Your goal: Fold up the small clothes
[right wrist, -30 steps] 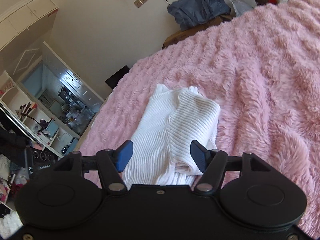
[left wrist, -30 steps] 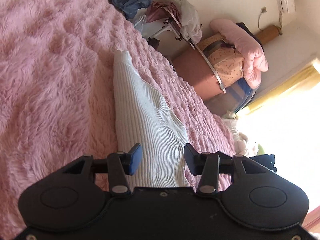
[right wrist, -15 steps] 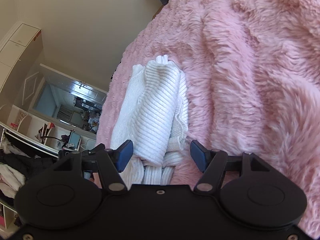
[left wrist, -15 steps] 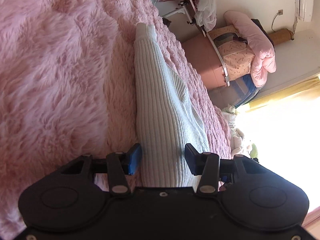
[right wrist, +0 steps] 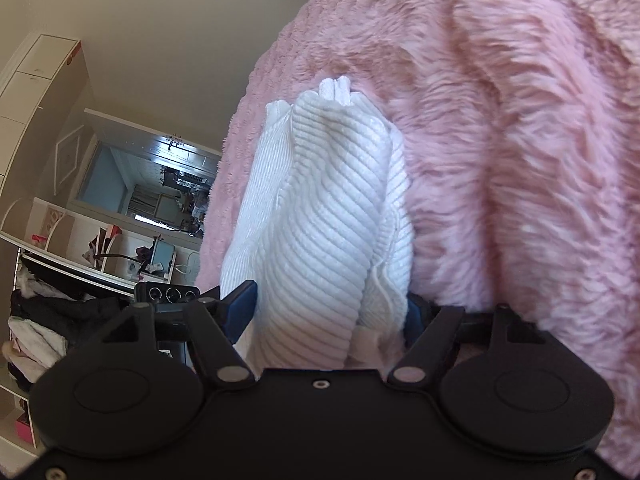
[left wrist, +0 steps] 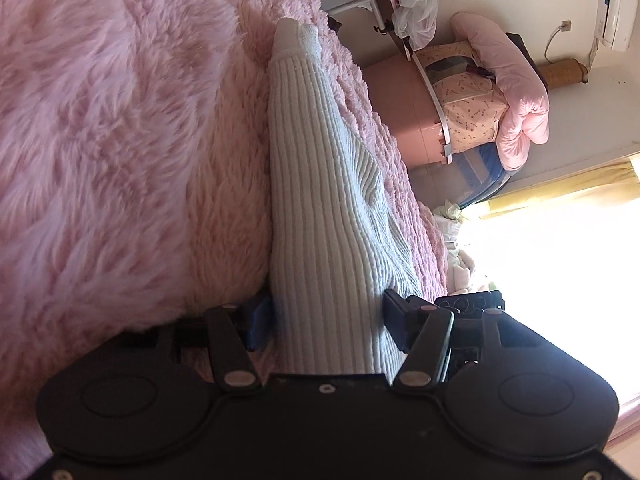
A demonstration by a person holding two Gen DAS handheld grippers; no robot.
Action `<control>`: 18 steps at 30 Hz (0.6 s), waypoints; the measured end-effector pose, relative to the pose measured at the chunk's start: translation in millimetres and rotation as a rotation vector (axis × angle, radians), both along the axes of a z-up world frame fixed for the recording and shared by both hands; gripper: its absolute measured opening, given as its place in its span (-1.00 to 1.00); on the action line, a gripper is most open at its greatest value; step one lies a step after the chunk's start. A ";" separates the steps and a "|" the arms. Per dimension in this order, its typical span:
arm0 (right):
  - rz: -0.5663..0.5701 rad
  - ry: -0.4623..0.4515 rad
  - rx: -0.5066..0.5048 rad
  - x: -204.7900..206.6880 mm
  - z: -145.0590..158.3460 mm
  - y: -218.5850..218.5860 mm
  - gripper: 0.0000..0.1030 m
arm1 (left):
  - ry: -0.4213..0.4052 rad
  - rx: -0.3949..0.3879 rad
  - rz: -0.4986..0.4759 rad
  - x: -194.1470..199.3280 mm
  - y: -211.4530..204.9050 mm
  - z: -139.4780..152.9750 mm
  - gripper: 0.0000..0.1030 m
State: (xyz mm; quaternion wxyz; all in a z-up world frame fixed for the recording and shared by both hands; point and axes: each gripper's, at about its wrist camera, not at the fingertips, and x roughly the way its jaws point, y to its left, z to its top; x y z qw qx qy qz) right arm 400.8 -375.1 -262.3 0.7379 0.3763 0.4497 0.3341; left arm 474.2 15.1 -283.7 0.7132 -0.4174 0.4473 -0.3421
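A white ribbed knit garment (left wrist: 320, 208) lies folded on the fluffy pink blanket (left wrist: 120, 140). My left gripper (left wrist: 326, 320) is open, its fingers on either side of the garment's near edge, one finger pressed into the blanket. In the right wrist view the garment (right wrist: 320, 216) lies in folded layers. My right gripper (right wrist: 330, 312) is open and straddles its near end, with the cloth filling the gap between the fingers. The other gripper's body shows beyond each fingertip.
The pink blanket (right wrist: 500, 140) covers the bed. Off the bed's far side are a pink bin with bedding (left wrist: 472, 100) and a bright window (left wrist: 560, 260). In the right wrist view a doorway and cluttered shelves (right wrist: 100, 240) lie to the left.
Both grippers have moved down and forward onto the garment's ends. The cloth now sits between the fingers of each one. Both stay open.
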 end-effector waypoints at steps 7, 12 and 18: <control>-0.018 0.015 0.000 3.3 1.1 -6.4 0.22 | -0.059 -0.018 -0.016 1.3 -9.1 6.2 0.06; -0.023 -0.003 -0.002 -3.7 11.3 -13.0 -0.01 | -0.082 -0.072 -0.005 -6.6 -6.2 11.6 -0.08; -0.009 -0.050 -0.021 -8.5 55.5 -3.6 -0.03 | -0.151 -0.102 -0.007 -19.8 0.6 53.6 -0.09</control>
